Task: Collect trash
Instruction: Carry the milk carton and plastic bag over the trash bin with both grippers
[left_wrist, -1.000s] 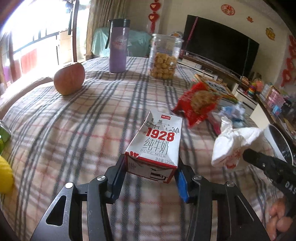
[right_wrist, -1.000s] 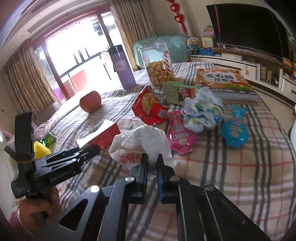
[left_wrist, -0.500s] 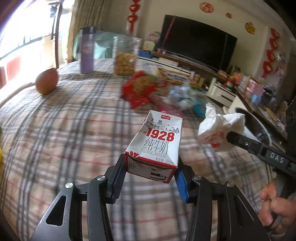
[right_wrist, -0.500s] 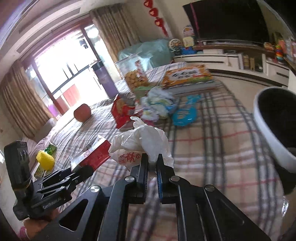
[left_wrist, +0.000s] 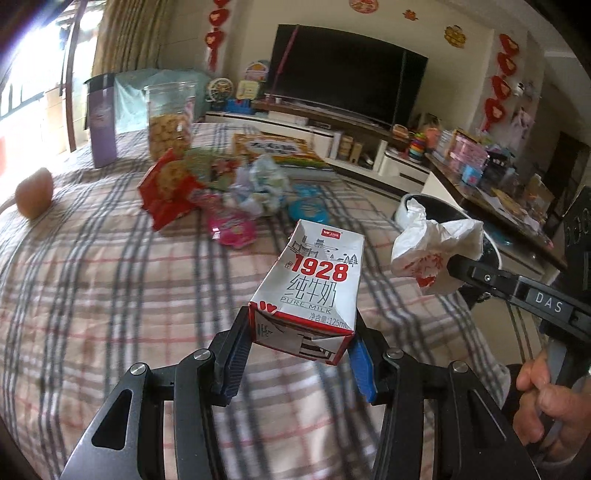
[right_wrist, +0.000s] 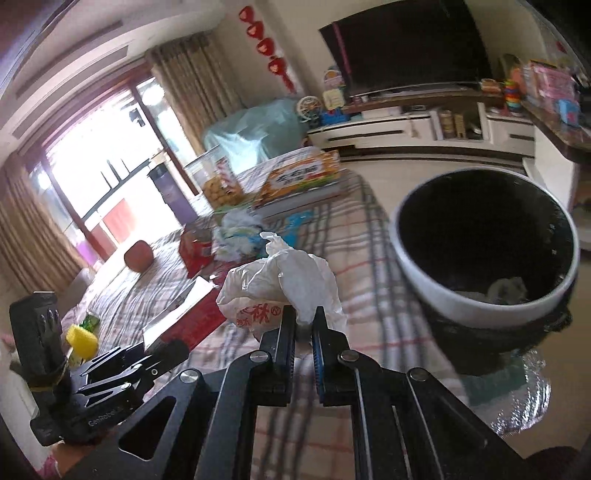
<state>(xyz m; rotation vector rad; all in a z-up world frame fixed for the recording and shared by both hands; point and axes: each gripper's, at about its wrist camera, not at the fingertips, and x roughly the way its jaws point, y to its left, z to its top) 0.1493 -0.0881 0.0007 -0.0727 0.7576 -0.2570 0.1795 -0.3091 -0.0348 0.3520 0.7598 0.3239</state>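
Trash fills both grippers: a white-and-red cardboard milk carton (left_wrist: 314, 291) printed "1928" is clamped between the blue pads of the left gripper (left_wrist: 299, 354), lifted over the plaid-clothed worktop (left_wrist: 92, 277), and a crumpled white plastic bag with red print (right_wrist: 280, 291) is pinched tight in the nearly closed right gripper (right_wrist: 303, 328).

Only the left wrist view shows the carton's front and the person's right hand (left_wrist: 546, 402) at 4 o'clock, wrapped around the handle of the other tool, with the bag (left_wrist: 436, 251) hanging from its tip at 2 o'clock. It also shows the pile remaining at 11 o'clock: a red snack packet (left_wrist: 166, 188), a pink wrapper (left_wrist: 231, 225), a wad of pale crumpled plastic (left_wrist: 262, 181) and a blue round lid (left_wrist: 308, 210). Behind these stand a clear jar of biscuits (left_wrist: 170, 118) and a purple tumbler (left_wrist: 103, 122); a reddish apple (left_wrist: 33, 192) sits at 9 o'clock.

Only the right wrist view looks into the round black bin with a white rim (right_wrist: 484, 254) at 2 o'clock, just beside the worktop edge, with some pale scraps at its bottom. At 8 o'clock it shows the left gripper's black body, and beyond it a yellow object (right_wrist: 81, 339), too blurred to identify.
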